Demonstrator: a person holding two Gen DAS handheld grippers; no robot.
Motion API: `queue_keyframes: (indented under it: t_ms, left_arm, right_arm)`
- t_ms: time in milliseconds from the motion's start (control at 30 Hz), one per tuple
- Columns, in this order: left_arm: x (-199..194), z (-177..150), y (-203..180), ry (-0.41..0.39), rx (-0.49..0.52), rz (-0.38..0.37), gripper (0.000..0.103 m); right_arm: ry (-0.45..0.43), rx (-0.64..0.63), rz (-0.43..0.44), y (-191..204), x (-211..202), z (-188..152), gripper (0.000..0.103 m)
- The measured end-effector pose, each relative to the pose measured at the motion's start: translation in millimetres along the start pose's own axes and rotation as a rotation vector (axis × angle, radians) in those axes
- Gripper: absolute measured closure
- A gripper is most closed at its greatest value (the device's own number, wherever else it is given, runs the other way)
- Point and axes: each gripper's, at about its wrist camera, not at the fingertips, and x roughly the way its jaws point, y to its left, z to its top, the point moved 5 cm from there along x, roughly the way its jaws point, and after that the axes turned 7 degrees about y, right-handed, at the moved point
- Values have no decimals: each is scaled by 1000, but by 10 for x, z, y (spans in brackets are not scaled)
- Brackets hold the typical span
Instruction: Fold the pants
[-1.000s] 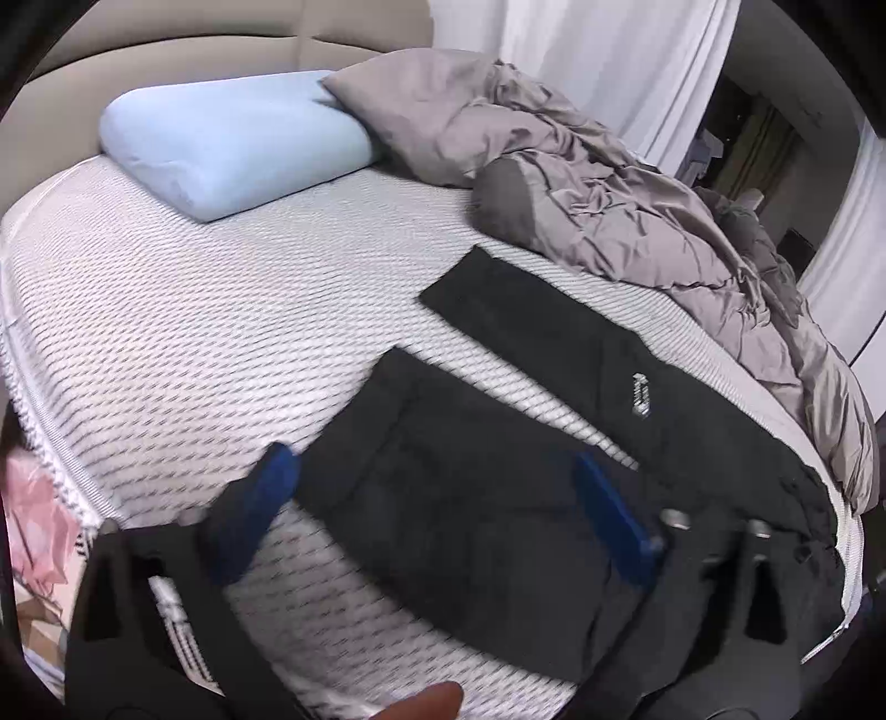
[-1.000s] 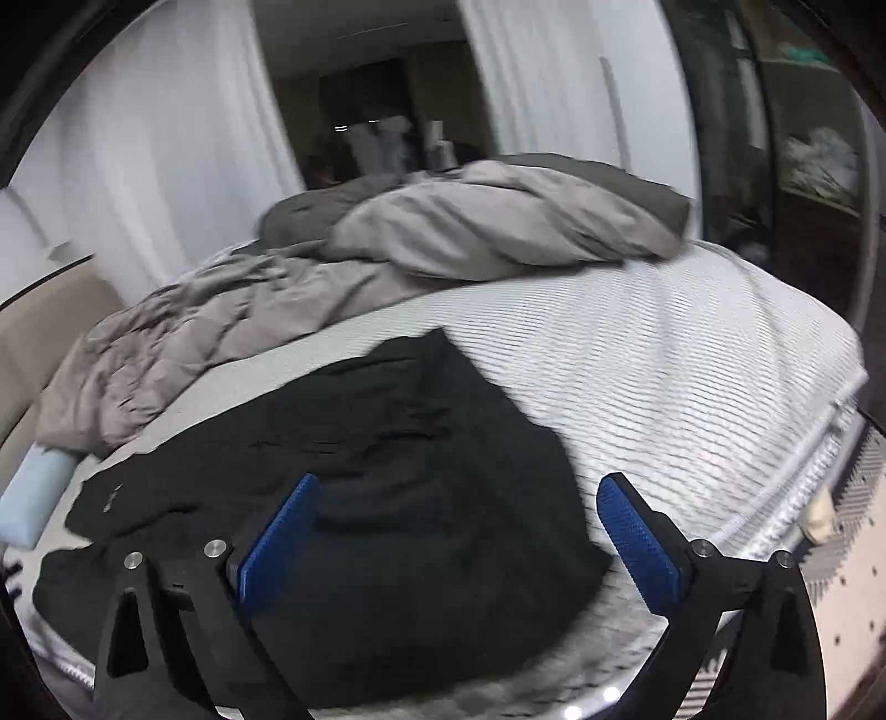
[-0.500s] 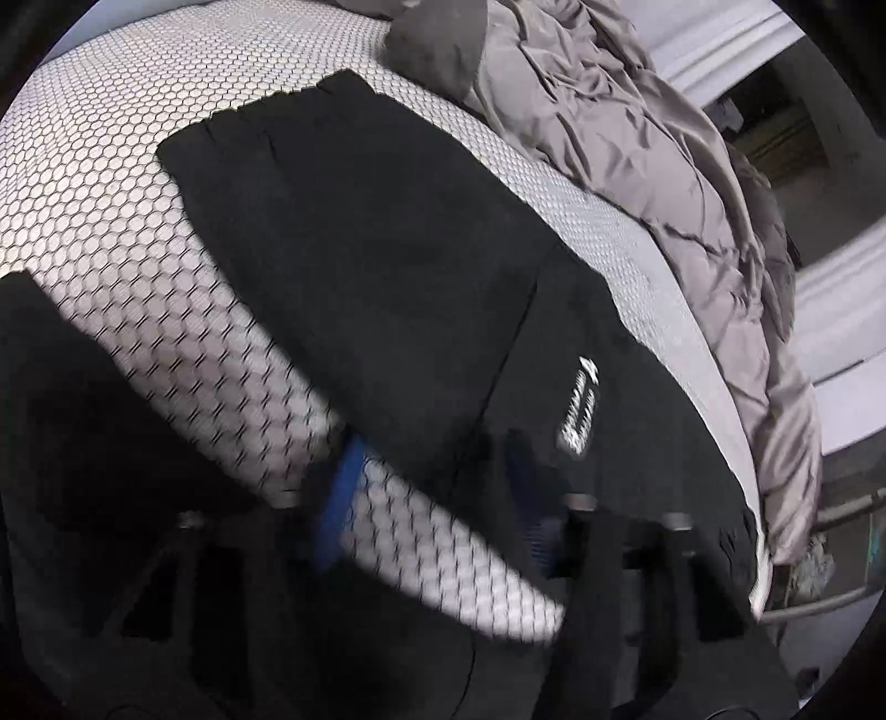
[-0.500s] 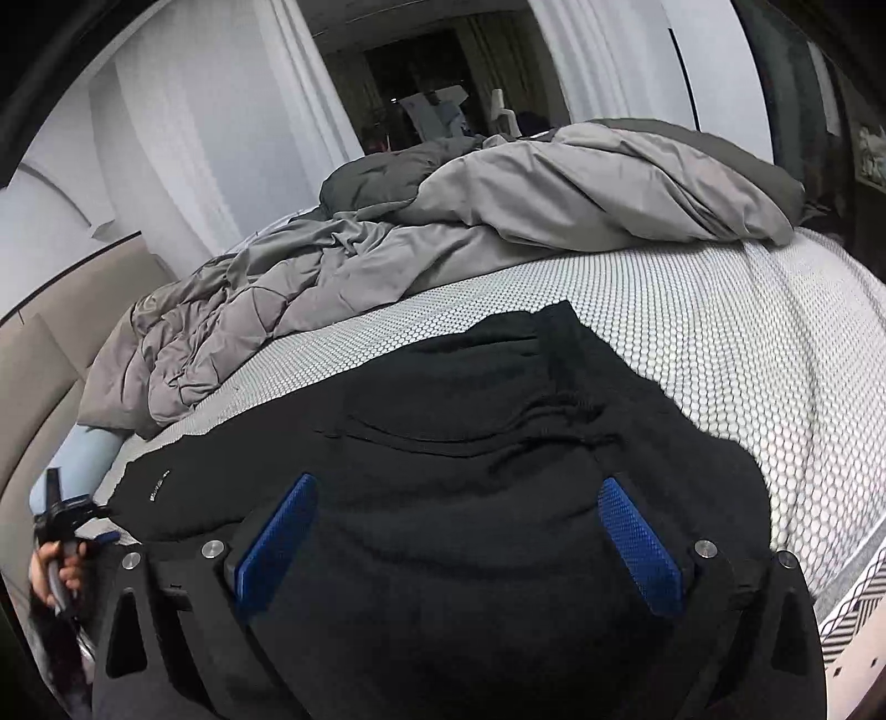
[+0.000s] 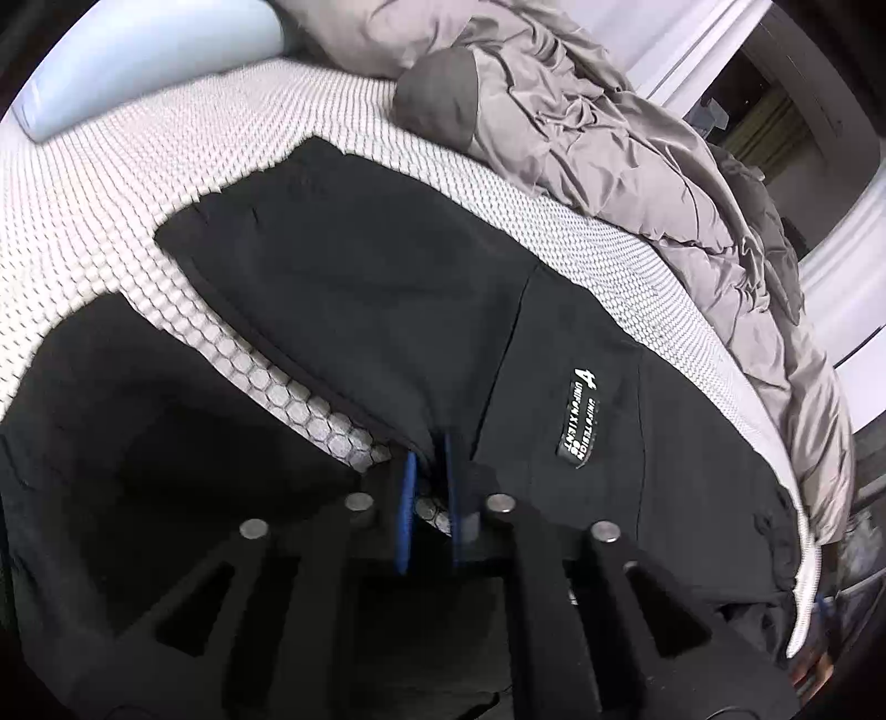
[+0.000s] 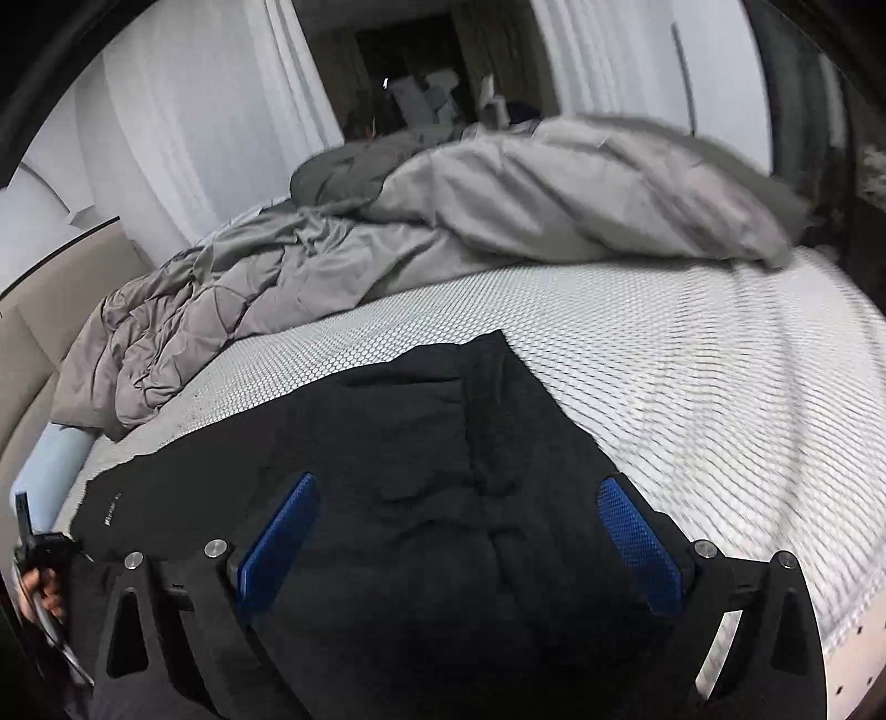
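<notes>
Black pants [image 5: 387, 310] with a white-lettered label [image 5: 581, 412] lie spread on the white honeycomb mattress [image 5: 111, 183]. My left gripper [image 5: 427, 448] is shut on the edge of the far pant leg, its blue pads pinching the fabric. The near leg [image 5: 138, 443] lies to the left. In the right wrist view the pants' upper part [image 6: 421, 443] lies crumpled. My right gripper [image 6: 459, 520] is open just above it, with fabric between its blue pads [image 6: 282, 531]. The left gripper [image 6: 33, 548] also shows there at the far left.
A rumpled grey duvet [image 5: 637, 138] lies along the far side of the bed, also in the right wrist view [image 6: 498, 210]. A light blue pillow [image 5: 149, 50] sits at the head end. White curtains [image 6: 194, 138] hang behind. The mattress edge [image 6: 830, 609] is at right.
My left gripper has moved down from above the near leg to the far leg's edge and closed on it. My right gripper has lowered toward the pants and stayed open.
</notes>
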Motion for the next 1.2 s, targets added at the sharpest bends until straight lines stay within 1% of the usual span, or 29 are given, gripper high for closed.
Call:
queue_keyframes:
  t_ms: [67, 133, 200, 233, 267, 300, 333, 367, 433, 467, 500, 533, 567, 600, 633, 667, 700, 733, 767, 800, 833, 867, 900, 967, 1033, 1067, 1167, 1200]
  left_arm:
    - [5, -4, -2, 6, -4, 8, 91]
    - [1, -51, 44, 9, -7, 11, 91]
    - [37, -43, 64, 6, -6, 17, 91]
    - [60, -32, 62, 5, -3, 22, 91]
    - [64, -33, 62, 2, 1, 26, 91]
    - [70, -36, 64, 0, 8, 33, 91]
    - [76, -37, 58, -1, 14, 39, 91]
    - [80, -43, 60, -4, 18, 43, 91]
    - [83, -48, 51, -10, 33, 52, 91]
    - [98, -47, 45, -7, 39, 57, 91]
    - [128, -47, 33, 1, 45, 63, 89]
    - [145, -47, 25, 5, 46, 66, 85]
    - [151, -45, 14, 6, 47, 70, 85]
    - [136, -44, -6, 3, 55, 79, 83]
    - [104, -48, -26, 8, 68, 74, 78]
    - [66, -66, -38, 10, 77, 64, 66]
    - [-42, -85, -52, -5, 93, 41, 53]
    - [-162, -96, -55, -27, 103, 29, 39]
    - [-342, -118, -26, -64, 106, 26, 32]
    - [-487, -141, 6, -96, 102, 20, 19]
    - [-636, -170, 52, -129, 96, 9, 10]
    - [-794, -215, 117, -162, 88, 1, 5]
    - [-911, -248, 187, -184, 84, 1, 1]
    - [-1087, -338, 317, -205, 74, 16, 1]
    - [-1225, -446, 526, -212, 36, 23, 1]
    - [-1262, -485, 618, -211, 18, 18, 1]
    - [-1310, -626, 1036, -189, -82, 4, 1]
    - [-1290, -665, 1192, -179, -117, -6, 3]
  right_arm:
    - [40, 5, 16, -58, 255, 235, 7]
    - [95, 36, 28, -161, 595, 476, 13]
    - [166, 63, 24, -223, 904, 600, 22]
    - [221, 69, 36, -251, 1101, 642, 27]
    - [244, 69, 43, -254, 1206, 660, 46]
    - [279, 56, 35, -250, 1331, 672, 70]
    - [288, 33, 13, -231, 1391, 686, 82]
    - [254, -21, -20, -172, 1383, 744, 97]
    - [141, -79, -80, -110, 1238, 876, 98]
    - [99, -68, -100, -136, 1195, 956, 98]
    - [90, -47, -139, -205, 1231, 1018, 98]
    - [110, -27, -189, -284, 1306, 1047, 97]
    - [156, -8, -234, -367, 1427, 1050, 94]
    - [190, 7, -239, -405, 1480, 1032, 89]
    - [191, 32, -222, -424, 1439, 1013, 87]
    - [166, 44, -193, -418, 1336, 997, 81]
    - [136, 48, -164, -400, 1196, 966, 65]
    - [98, 49, -140, -379, 1020, 917, 53]
    - [38, 51, -114, -358, 752, 824, 33]
    - [0, 47, -94, -340, 554, 731, 21]
    - [-27, 41, -73, -321, 363, 620, 17]
    - [-47, 36, -51, -306, 130, 442, 13]
    - [-58, 38, -39, -312, -20, 308, 9]
    - [-76, 58, -21, -333, -308, -10, 3]
    - [-95, 83, -2, -347, -523, -313, 2]
    - [-103, 93, 2, -285, -560, -475, 2]
    - [-117, 142, 24, -320, -732, -912, 2]
    - [-114, 156, 28, -299, -753, -1005, 2]
